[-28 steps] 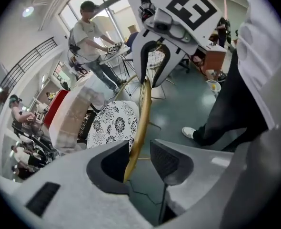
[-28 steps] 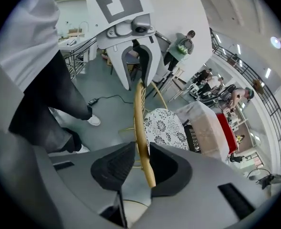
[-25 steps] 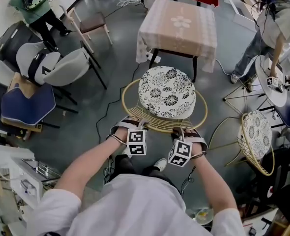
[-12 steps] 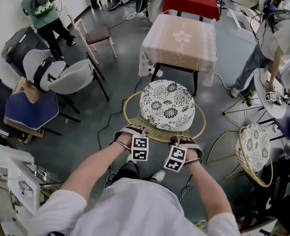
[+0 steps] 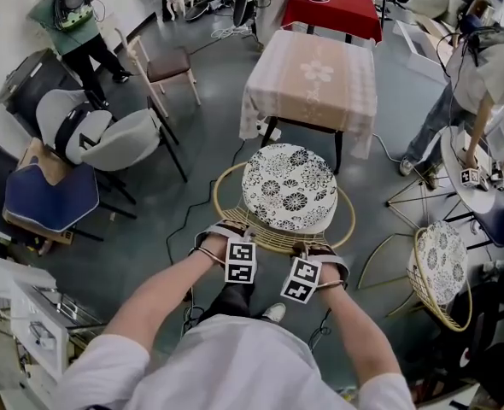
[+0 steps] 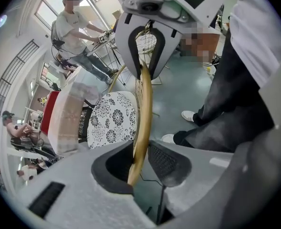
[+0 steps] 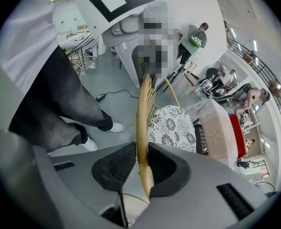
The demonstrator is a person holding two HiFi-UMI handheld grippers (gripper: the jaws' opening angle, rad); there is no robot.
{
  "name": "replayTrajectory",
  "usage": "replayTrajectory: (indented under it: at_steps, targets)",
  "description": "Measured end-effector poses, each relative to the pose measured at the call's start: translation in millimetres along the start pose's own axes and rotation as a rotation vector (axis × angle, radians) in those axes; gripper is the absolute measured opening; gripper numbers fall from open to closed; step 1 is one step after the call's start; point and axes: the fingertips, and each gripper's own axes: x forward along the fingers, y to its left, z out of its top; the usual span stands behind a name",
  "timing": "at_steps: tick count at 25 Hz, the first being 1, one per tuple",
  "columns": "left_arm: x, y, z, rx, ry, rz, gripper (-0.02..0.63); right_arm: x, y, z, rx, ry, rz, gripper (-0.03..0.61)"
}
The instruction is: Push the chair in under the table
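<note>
Landmark: square desk (image 5: pixel 312 71) covered with a pink cloth.
Chair: round rattan chair (image 5: pixel 289 186) with a black-and-white floral cushion stood on the floor just at the near side of the desk; its seat was not under the desk.
Left hand-held gripper (image 6: pixel 140 159): narrow, pads clamped on the chair's rattan rim, on the side farthest from the desk.
Right hand-held gripper (image 7: pixel 141 168): narrow, clamped on the same rim, equally far from the desk.
</note>
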Motion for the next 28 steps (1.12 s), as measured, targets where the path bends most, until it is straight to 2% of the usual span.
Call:
replayTrajectory:
  at_steps: [6,12,28]
  targets:
    - [8,25,-13,0.039,-0.030,-0.005,0.100,12,-23,9,0.025,0.013,-0.005,0.069]
    - [18,59,-23,0.024,-0.046,-0.006,0.104,25,-52,13,0.048,0.038,-0.004,0.067]
    - [43,140,-34,0.066,-0.085,-0.009,0.104,53,-128,11,0.163,0.083,-0.011,0.071]
